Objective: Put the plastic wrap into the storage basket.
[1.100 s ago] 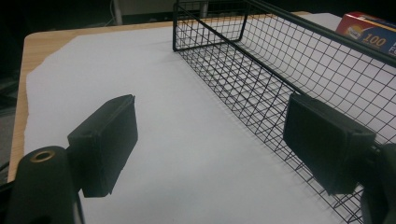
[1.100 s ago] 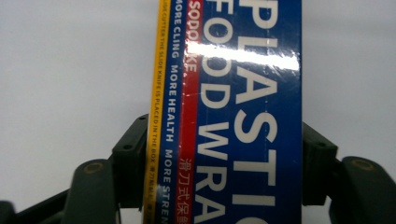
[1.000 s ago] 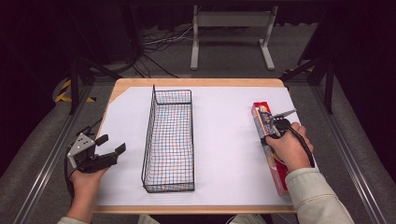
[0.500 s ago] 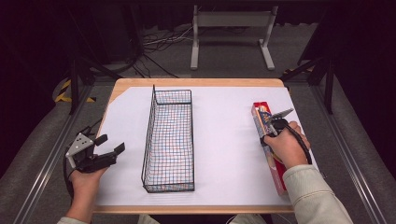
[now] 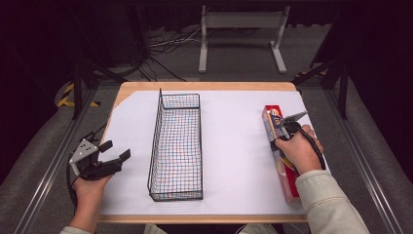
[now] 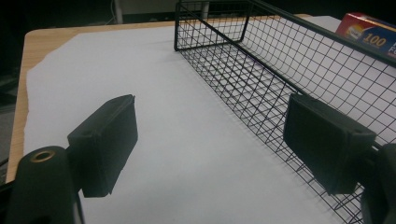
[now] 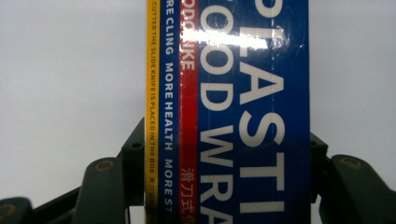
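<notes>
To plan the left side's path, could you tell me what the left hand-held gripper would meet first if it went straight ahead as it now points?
Probably the near long wall of the wire basket: the left hand-held gripper, jaws open, points over bare white paper toward it, though depth is unclear.

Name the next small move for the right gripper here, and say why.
Probably lift the plastic wrap box straight up: the right gripper has a jaw on each long side, seemingly clamped, while the box lies flat on the white sheet, apart from the wire basket.
</notes>
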`<state>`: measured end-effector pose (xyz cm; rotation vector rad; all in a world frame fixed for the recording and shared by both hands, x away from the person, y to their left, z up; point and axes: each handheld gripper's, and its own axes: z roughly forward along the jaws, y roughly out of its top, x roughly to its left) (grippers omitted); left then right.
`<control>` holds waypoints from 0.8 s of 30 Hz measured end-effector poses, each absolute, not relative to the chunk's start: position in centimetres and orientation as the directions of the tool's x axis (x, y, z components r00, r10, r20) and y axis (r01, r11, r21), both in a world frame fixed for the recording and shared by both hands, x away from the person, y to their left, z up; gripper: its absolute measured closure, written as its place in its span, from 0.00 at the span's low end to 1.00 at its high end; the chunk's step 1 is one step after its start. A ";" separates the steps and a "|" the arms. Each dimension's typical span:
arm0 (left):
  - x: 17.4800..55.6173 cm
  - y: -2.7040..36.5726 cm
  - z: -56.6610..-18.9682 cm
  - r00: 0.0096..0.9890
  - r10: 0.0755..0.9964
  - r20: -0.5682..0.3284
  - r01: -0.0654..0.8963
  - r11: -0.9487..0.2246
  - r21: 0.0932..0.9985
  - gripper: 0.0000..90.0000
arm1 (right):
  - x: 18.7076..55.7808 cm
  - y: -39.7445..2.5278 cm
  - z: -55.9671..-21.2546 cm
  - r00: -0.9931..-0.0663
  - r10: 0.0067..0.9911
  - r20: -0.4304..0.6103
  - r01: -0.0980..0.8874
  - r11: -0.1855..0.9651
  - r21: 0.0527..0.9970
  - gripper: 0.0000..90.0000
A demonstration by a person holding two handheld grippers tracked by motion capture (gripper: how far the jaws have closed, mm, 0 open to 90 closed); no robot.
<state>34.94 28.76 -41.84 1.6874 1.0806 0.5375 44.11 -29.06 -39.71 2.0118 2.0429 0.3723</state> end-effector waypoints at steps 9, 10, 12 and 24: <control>35.0 28.7 -41.9 0.499 0.854 -0.147 0.404 -0.079 0.912 0.20 | 44.5 -28.2 -36.9 -0.020 1.000 0.005 0.924 0.016 0.383 0.46; 35.0 28.6 -42.0 0.500 0.854 -0.145 0.408 -0.084 0.909 0.20 | 44.6 -28.1 -36.7 -0.025 1.000 0.000 0.920 0.023 0.392 0.46; 35.0 28.4 -42.1 0.504 0.852 -0.141 0.407 -0.090 0.909 0.20 | 44.6 -27.8 -36.1 -0.024 1.000 0.002 0.917 0.022 0.397 0.46; 35.0 28.3 -42.1 0.503 0.853 -0.138 0.407 -0.093 0.909 0.20 | 44.8 -26.4 -33.4 -0.005 1.000 0.026 0.910 -0.007 0.416 0.46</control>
